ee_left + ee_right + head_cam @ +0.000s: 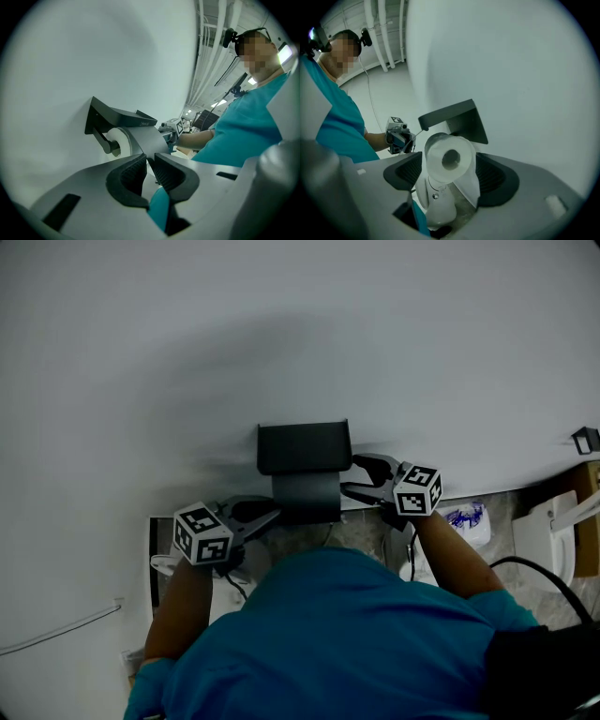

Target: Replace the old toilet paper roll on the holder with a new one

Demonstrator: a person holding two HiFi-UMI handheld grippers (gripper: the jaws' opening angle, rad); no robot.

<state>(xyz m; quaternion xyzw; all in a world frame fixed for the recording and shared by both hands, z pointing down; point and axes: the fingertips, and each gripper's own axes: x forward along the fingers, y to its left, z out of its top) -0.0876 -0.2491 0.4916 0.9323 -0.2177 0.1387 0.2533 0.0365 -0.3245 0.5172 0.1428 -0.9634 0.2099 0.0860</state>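
A: Where is the toilet paper roll (450,158)?
B: On the holder (303,448) at the wall (281,334). Its axis lies level along the wall, with the open core facing the right gripper (450,171). Those jaws stand apart on either side, not pressing.
A: How will it handle?
B: Light, soft and easily crushed, so I'd grip its sides gently. The left gripper (150,158) seems pinched on the loose tail (146,140), which would tear.

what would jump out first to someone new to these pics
The black holder on the bare white wall, its toilet roll mounted. The right gripper faces the roll's open end, fingers apart either side; the left gripper pinches the roll's hanging sheet.
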